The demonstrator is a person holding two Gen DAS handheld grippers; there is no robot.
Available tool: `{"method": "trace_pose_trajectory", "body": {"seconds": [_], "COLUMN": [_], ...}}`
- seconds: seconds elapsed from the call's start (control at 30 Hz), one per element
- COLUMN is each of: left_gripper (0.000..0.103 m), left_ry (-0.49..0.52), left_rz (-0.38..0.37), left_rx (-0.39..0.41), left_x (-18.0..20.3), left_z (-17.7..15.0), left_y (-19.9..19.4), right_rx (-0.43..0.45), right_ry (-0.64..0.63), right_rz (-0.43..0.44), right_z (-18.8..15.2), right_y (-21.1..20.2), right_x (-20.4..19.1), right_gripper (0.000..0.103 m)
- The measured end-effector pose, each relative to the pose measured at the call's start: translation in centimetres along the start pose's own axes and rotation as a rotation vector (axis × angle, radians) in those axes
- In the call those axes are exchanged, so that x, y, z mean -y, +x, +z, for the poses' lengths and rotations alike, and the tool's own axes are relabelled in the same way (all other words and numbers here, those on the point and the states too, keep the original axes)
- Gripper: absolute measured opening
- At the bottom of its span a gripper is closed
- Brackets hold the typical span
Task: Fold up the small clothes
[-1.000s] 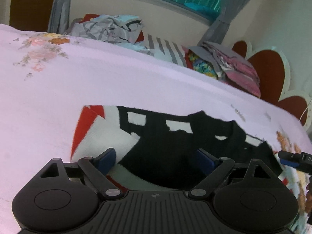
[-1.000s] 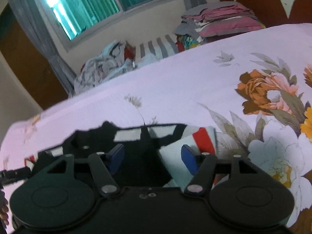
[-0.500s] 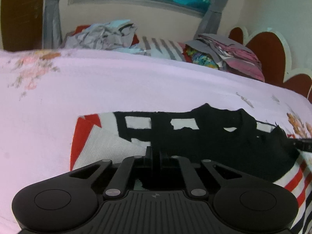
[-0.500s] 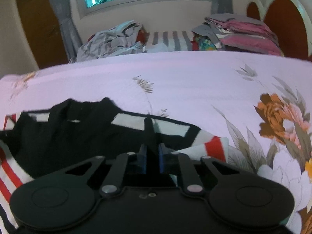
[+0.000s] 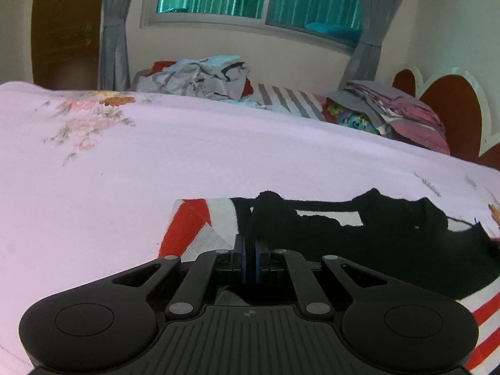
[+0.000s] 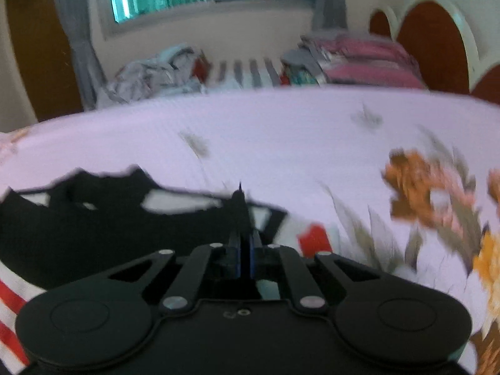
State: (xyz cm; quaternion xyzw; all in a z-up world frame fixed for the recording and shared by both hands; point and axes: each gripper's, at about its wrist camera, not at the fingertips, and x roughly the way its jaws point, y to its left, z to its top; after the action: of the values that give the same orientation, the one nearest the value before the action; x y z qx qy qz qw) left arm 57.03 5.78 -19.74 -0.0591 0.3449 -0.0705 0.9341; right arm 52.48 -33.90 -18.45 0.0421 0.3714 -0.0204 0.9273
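A small knitted top (image 5: 390,243), black with white blocks and red stripes, lies spread on the pale pink bedsheet (image 5: 156,172). My left gripper (image 5: 250,250) is shut on a pinched ridge of its black fabric near the red-and-white left sleeve (image 5: 193,222). In the blurred right wrist view the same top (image 6: 93,234) lies at lower left. My right gripper (image 6: 243,250) is shut on a raised fold of black fabric beside the red-tipped right sleeve (image 6: 314,239).
A heap of crumpled grey and light-blue clothes (image 5: 200,76) lies at the far edge of the bed. A stack of folded pink and grey clothes (image 5: 400,115) sits at far right by the red headboard (image 5: 450,112). Flower prints (image 6: 437,200) mark the sheet to the right.
Both grippers went from open over the top to shut on its black fabric. The fabric now rises in a pinched ridge at each gripper. The right view has shifted and blurred.
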Motion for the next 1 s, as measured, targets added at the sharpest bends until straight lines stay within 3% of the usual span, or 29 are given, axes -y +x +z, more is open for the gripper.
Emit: {"method": "trace_pose_trajectory", "body": {"seconds": [0.07, 0.17, 0.23, 0.3, 0.33, 0.57, 1.0], "left_gripper": [0.005, 0.007, 0.021, 0.048, 0.051, 0.051, 0.051], "left_ry": [-0.002, 0.013, 0.013, 0.000, -0.008, 0.020, 0.100], "left_rz": [-0.006, -0.014, -0.015, -0.006, 0.001, 0.014, -0.093], "left_rx": [-0.005, -0.001, 0.005, 0.005, 0.012, 0.032, -0.037], "left_x": [0.0, 0.2, 0.1, -0.1, -0.2, 1.2, 8.9], "left_z": [0.0, 0.1, 0.3, 0.4, 0.5, 1.3, -0.1], "left_y": [0.0, -0.7, -1.3, -1.7, -2.1, -4.5, -5.3], "right_rx": [-0.003, 0.012, 0.029, 0.043, 0.049, 0.058, 0.002], "right_ry": [-0.013, -0.004, 0.005, 0.006, 0.009, 0.013, -0.067], "right_rz": [-0.017, -0.008, 0.006, 0.008, 0.013, 0.047, 0.188], "right_z": [0.1, 0.4, 0.6, 0.7, 1.0, 1.3, -0.6], "right_y": [-0.2, -1.1, -2.1, -2.8, -3.2, -4.8, -5.0], "right_x": [-0.4, -0.8, -1.0, -1.2, -1.2, -2.9, -10.7], "right_gripper": [0.006, 0.022, 0.022, 0.022, 0.023, 0.029, 0.030]}}
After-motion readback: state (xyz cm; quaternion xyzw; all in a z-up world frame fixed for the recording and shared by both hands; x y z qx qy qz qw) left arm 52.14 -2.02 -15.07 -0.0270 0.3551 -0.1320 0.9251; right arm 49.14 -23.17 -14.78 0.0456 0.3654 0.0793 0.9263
